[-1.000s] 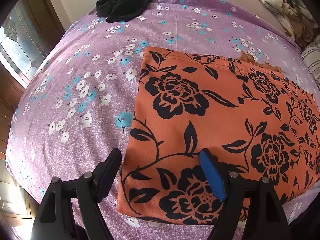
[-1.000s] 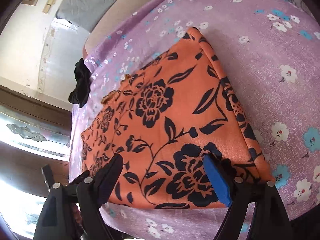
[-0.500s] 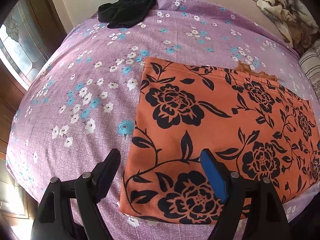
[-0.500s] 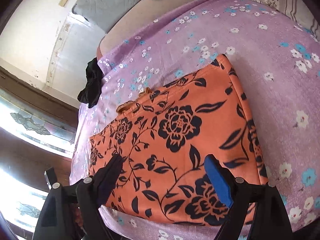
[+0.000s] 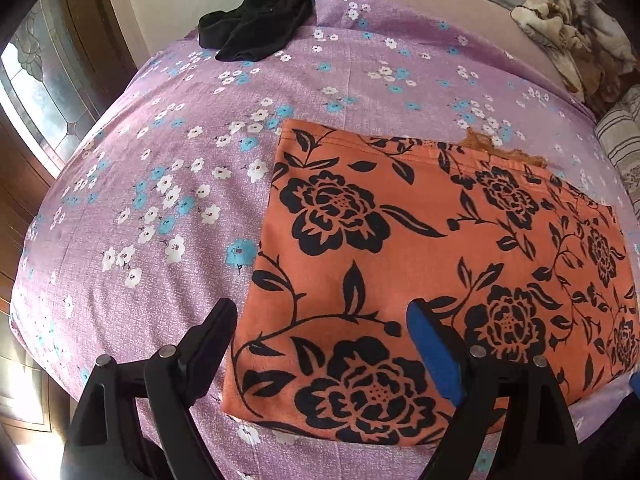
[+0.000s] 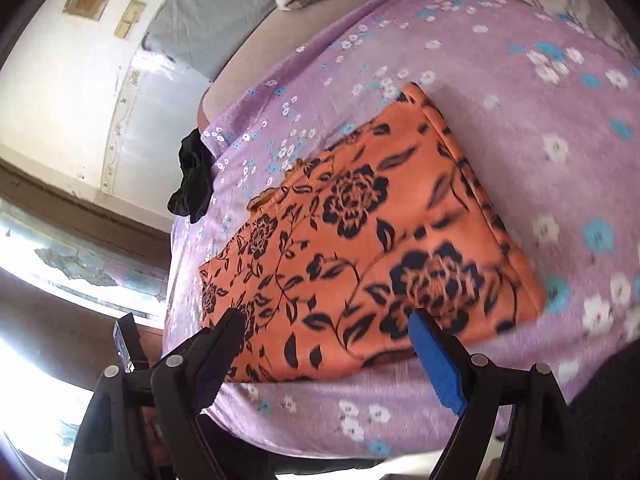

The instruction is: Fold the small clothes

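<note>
black garment [image 5: 256, 28]: crumpled heap at the far-left corner of the bed, well apart from the orange piece; also seen in the right wrist view [image 6: 192, 184].
bedsheet [image 5: 160, 184]: purple with white and blue flowers, covers the bed, lies flat.
left gripper [image 5: 320, 320]: jaws wide apart and have just been opening; nothing clamped. Black finger [image 5: 212, 336] sits over bare sheet just off the cloth's left edge, blue-padded finger [image 5: 432, 344] over the cloth.
orange floral cloth [image 5: 420, 248]: folded into a flat rectangle, black rose print, on the right half of the bed, near edge close to the bed's near edge. Far edge shows a small frayed bit. Right wrist view [image 6: 360, 240] is motion-blurred.
right gripper [image 6: 328, 332]: jaws spread wide, empty; tips hang over the cloth's near edge, contact unclear.
blanket [image 5: 568, 28]: brown-cream patterned, bunched at the far-right corner.
striped pillow [image 5: 620, 140]: at the right edge of the bed.
</note>
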### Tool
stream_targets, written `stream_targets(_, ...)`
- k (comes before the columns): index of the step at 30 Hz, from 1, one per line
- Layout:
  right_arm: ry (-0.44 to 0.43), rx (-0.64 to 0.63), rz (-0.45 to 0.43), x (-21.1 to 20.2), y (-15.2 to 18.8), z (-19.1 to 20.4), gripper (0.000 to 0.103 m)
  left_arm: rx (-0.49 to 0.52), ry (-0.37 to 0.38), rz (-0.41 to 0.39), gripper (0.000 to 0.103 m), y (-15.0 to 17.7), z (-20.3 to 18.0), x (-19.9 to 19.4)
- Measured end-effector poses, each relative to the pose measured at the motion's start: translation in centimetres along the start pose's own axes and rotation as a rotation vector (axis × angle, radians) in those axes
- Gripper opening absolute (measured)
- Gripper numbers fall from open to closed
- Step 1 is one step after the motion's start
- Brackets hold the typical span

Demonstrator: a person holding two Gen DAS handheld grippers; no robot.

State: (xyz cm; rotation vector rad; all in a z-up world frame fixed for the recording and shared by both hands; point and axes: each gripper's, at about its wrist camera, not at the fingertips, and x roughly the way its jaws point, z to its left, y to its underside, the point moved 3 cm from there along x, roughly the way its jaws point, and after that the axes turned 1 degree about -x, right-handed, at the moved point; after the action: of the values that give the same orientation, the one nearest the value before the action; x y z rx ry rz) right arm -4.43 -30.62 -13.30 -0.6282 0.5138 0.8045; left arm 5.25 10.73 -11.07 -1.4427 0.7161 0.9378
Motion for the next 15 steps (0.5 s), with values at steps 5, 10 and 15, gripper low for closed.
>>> stream_targets(5,0.011,0.202,-0.017,0.8,3.1,-4.0,0.087,0.056,0.043,-0.037,0.088,0.9,-3.4,-1.6)
stream_targets(10,0.015,0.283,-0.087,1.2,0.0,-6.0,0.087,0.089,0.055,-0.036,0.088,1.8,-6.0,-1.5)
stream_targets(15,0.001,0.374,-0.126,0.9,-0.9,-7.2,0.086,0.121,0.057,-0.038,0.088,2.3,-7.2,-1.6)
